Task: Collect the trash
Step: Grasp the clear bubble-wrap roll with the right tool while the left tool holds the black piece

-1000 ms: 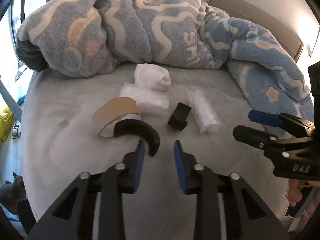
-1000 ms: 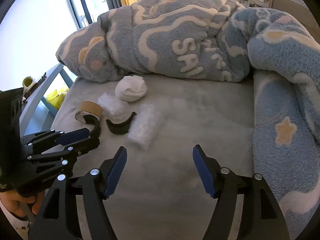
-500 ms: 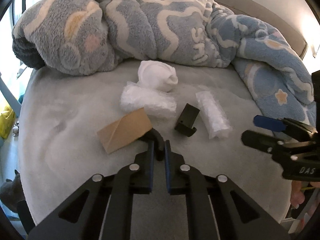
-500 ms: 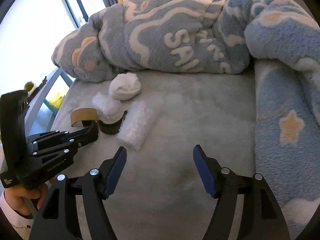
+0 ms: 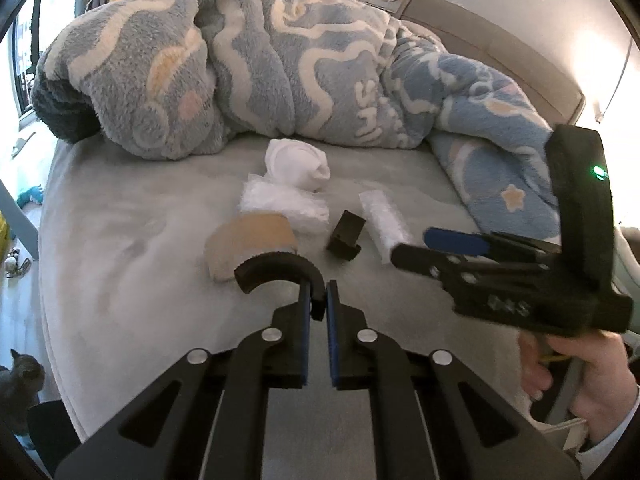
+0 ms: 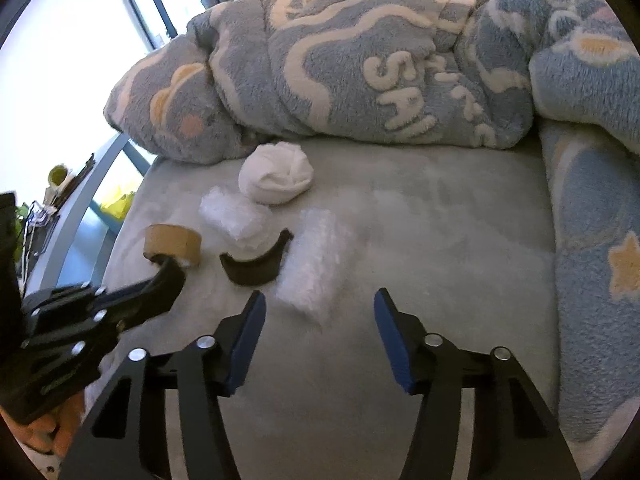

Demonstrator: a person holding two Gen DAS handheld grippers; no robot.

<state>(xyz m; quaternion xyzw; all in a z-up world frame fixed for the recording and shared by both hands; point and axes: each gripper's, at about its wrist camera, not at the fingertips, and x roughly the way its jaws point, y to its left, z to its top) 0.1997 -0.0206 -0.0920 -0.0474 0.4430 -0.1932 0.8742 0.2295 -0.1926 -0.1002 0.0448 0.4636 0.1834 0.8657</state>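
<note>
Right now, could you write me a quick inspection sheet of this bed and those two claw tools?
Surface: grey bed cover.
Job's things: black curved piece, cardboard tape roll, white wad, two plastic wrap bundles, black clip.
Clutter: patterned blanket.
Claws: left claw shut on the black curved piece; right claw open, empty.
Cables: nothing seen.
Surroundings: grey cat, window.

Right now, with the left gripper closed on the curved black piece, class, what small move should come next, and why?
Probably lift it straight up. The left gripper is shut on one end of the curved black piece, whose arc sits against the cardboard ring on the bed. Rising first should free it without dragging the ring.
</note>
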